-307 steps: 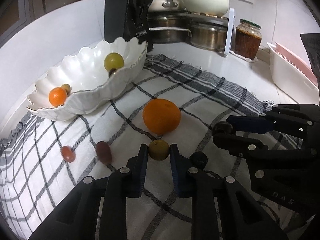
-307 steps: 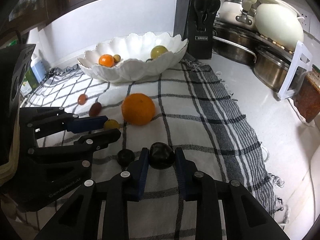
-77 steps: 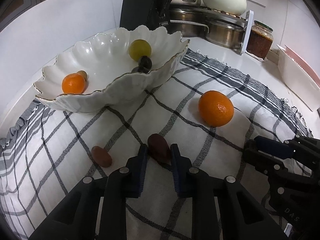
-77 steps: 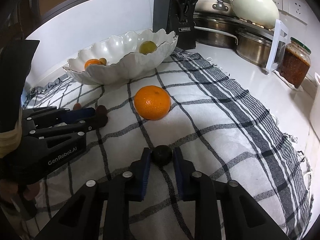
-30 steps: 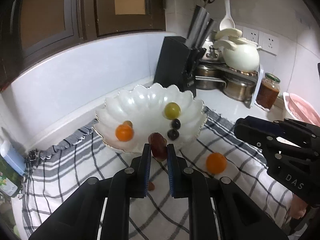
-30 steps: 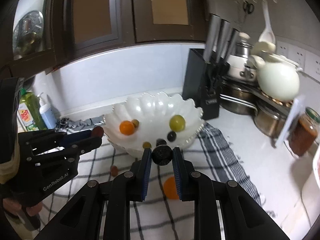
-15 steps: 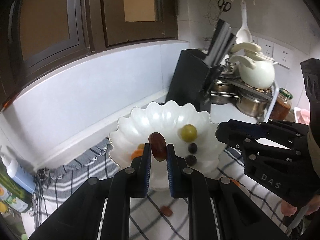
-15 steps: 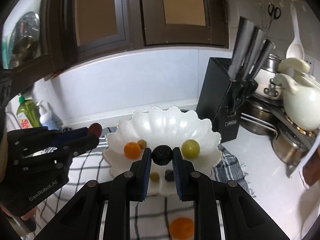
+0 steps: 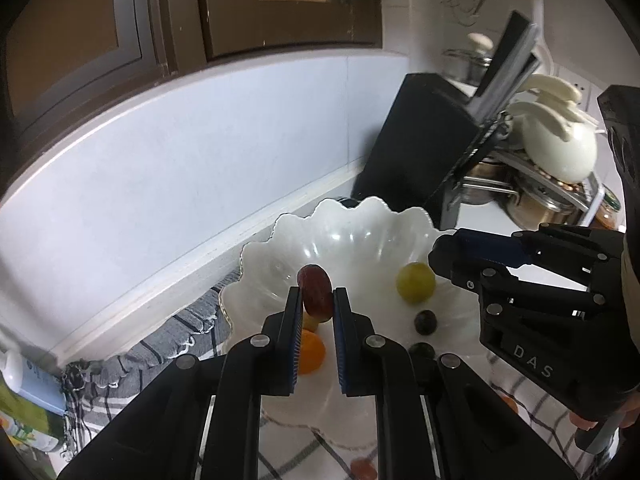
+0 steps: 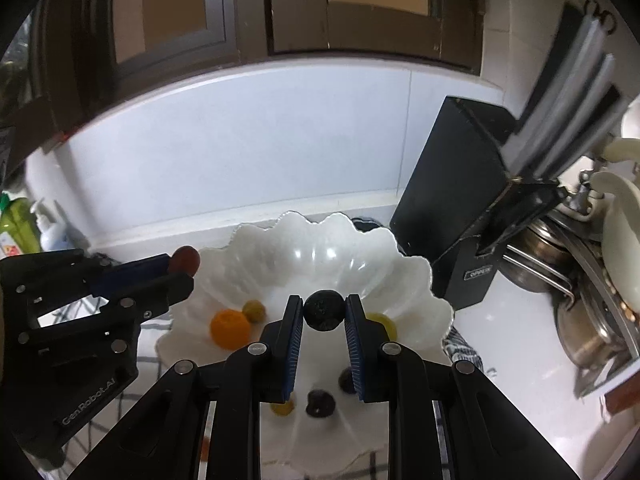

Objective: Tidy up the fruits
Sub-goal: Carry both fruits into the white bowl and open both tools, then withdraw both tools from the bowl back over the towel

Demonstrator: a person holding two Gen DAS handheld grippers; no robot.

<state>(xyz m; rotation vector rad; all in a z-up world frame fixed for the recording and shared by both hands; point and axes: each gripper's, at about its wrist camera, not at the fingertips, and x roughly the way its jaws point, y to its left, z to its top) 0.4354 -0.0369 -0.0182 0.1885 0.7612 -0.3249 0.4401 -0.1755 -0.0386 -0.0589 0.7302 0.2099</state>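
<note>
My left gripper (image 9: 316, 300) is shut on a dark red grape (image 9: 316, 294) and holds it above the white scalloped bowl (image 9: 352, 228). My right gripper (image 10: 323, 311) is shut on a black round fruit (image 10: 323, 310), also above the bowl (image 10: 320, 240). In the bowl lie a small orange (image 10: 230, 329), a green grape (image 9: 415, 282), an olive-coloured fruit (image 10: 255, 310) and dark berries (image 9: 425, 322). The right gripper shows at the right of the left wrist view (image 9: 440, 256). The left gripper with its grape (image 10: 185, 260) shows at the left of the right wrist view.
A black knife block (image 10: 460, 208) stands right of the bowl, with pots and a cream kettle (image 9: 556, 148) beyond. The checked cloth (image 9: 180, 340) lies under the bowl. A reddish fruit (image 9: 362, 469) lies on the cloth. Bottles (image 10: 24, 220) stand at far left.
Both grippers have risen and moved forward over the bowl, each still holding its fruit. The bowl now sits lower and closer in both views.
</note>
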